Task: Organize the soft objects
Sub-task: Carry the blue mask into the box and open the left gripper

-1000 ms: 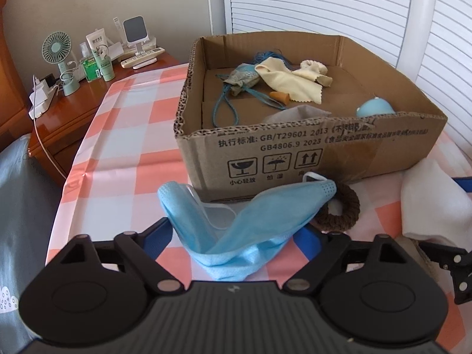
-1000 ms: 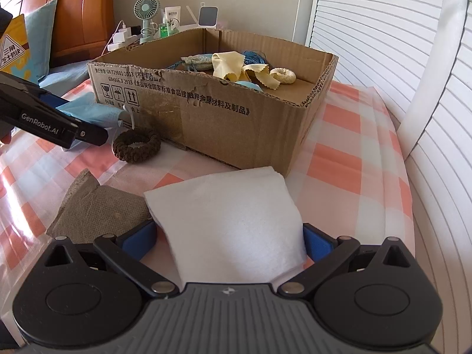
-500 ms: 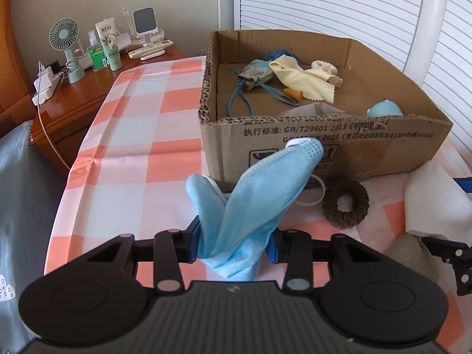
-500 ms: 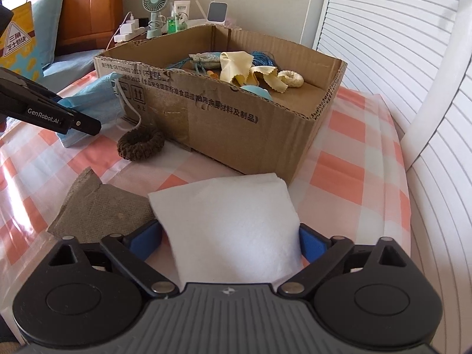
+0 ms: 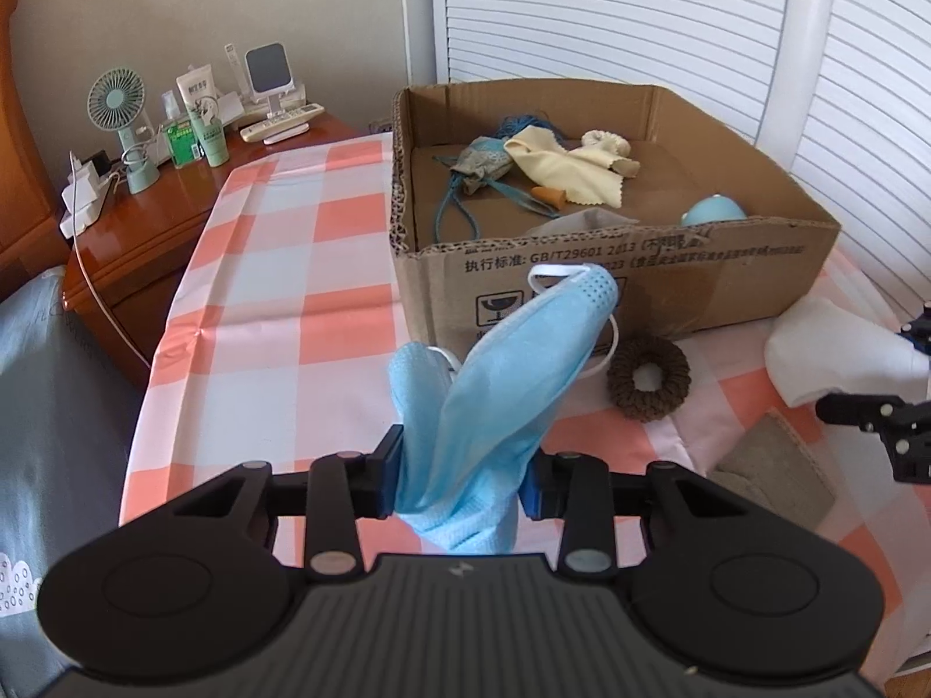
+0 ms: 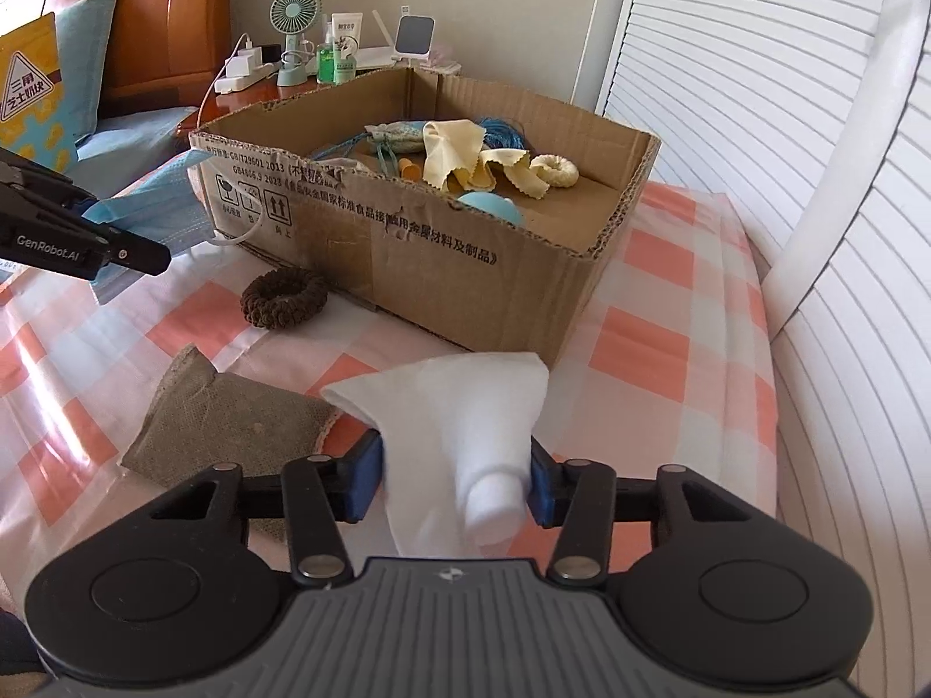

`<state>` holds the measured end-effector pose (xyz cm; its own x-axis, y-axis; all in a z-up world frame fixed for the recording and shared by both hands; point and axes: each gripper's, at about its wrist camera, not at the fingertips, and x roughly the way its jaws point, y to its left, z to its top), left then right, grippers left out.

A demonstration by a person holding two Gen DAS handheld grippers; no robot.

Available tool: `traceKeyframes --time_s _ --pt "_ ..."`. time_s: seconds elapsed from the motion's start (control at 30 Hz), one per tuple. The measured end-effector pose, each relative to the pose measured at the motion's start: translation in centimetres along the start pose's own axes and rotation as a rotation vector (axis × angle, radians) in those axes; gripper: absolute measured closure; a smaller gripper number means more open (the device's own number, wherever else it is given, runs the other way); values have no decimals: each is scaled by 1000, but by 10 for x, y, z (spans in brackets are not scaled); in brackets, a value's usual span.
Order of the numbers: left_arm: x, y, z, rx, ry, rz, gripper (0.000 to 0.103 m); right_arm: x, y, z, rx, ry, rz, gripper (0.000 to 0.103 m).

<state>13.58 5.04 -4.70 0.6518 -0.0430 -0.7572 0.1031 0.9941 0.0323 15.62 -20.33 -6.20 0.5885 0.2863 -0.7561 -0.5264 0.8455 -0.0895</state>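
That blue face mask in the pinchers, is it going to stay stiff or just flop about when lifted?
Probably floppy: the blue face mask is bunched and folded between the left gripper's closing jaws. It looks thin, so likely light. Its loose ear loop may well snag the cardboard box rim.

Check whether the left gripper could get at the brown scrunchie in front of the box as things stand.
Probably not yet: the left gripper is closing on the blue mask. The brown scrunchie lies uncovered just beyond it.
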Motion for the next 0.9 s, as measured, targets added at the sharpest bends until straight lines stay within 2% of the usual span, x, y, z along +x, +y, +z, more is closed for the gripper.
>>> traceKeyframes --time_s 0.57,0.9 --pt "-61 -18 0 109 -83 -81 67 -57 -2 9 31 -99 5 51" --pt "-70 -27 37 158 -168 -109 67 -66 -1 30 26 -157 9 51"
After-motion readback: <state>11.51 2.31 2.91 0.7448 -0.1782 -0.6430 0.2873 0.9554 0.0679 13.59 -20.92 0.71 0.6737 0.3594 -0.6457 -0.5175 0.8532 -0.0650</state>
